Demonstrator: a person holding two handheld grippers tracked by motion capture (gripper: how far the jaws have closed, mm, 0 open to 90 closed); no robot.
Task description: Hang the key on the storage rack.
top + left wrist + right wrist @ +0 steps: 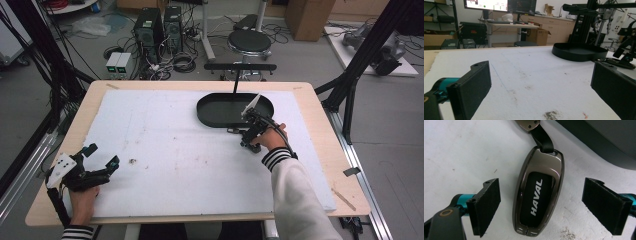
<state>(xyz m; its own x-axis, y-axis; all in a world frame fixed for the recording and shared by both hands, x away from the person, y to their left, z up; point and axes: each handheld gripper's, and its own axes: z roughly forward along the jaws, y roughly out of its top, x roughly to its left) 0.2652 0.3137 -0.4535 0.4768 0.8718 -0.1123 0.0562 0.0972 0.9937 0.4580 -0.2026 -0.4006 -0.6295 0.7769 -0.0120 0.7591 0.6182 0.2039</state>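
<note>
Metallic key fob (539, 192) is framed between the right gripper's (541, 205) parted jaws, untouched. Left gripper (100, 161) is held released over the white surface (175, 150).

The white mat (165, 150) is lying bare across the frame's middle and left, giving wide passage. At upper right the black tray (220, 111) is blocking the way, a car key (537, 192) lying just beside its wall between open jaws, untouched.

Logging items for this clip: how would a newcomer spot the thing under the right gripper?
Find the black oval tray at the white mat's far right. Just in front of it lies a car key fob, between the right gripper's open fingers. Its glossy metal case reads HAVAL.
</note>
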